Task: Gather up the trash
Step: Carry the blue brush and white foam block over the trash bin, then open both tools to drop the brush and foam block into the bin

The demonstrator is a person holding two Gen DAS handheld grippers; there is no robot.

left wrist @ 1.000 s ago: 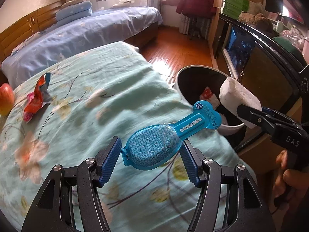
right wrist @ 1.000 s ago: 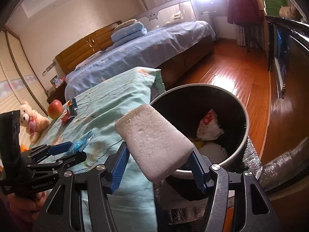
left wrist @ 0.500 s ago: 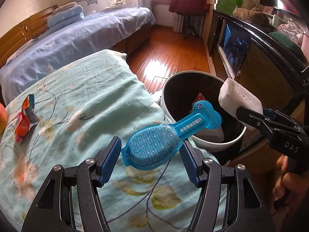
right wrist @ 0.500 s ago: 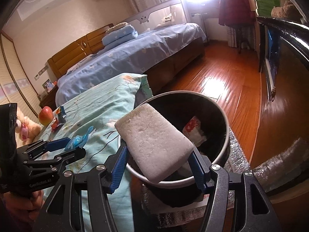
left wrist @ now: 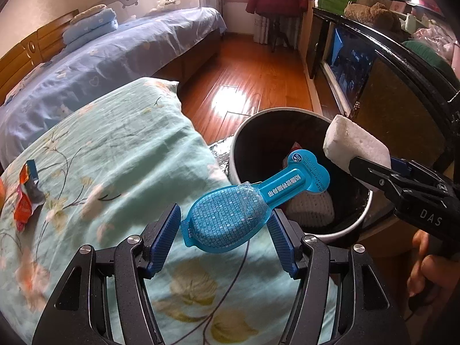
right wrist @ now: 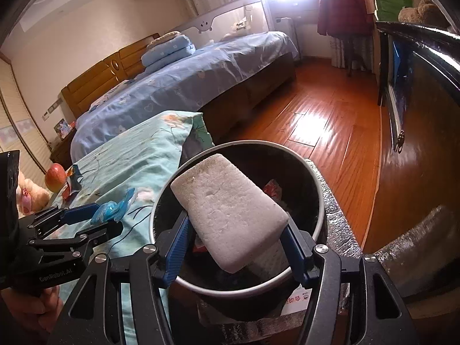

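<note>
My left gripper [left wrist: 225, 234] is shut on a blue spoon-shaped plastic packet [left wrist: 230, 218]; its narrow end reaches over the rim of the round black trash bin [left wrist: 238, 141]. My right gripper [right wrist: 234, 251] is shut on a white foam block [right wrist: 227, 215] and holds it over the bin's opening [right wrist: 310, 172]. The block also shows in the left wrist view [left wrist: 356, 149], above the bin's right rim. The bin holds several pieces of trash, among them a white-and-red wrapper [right wrist: 271, 187]. An orange snack wrapper [left wrist: 26, 195] lies on the teal floral quilt [left wrist: 115, 155].
The bin stands on the wood floor [right wrist: 330, 120] between the quilt's edge and a dark cabinet [left wrist: 402, 109]. A red apple [right wrist: 54, 176] and a teddy bear [right wrist: 28, 195] lie on the quilt's far left. A blue-covered bed [right wrist: 187, 86] stands beyond.
Both grippers have moved towards the bin with their loads. The foam block is now over the opening, and the blue packet's tip has crossed the near rim.
</note>
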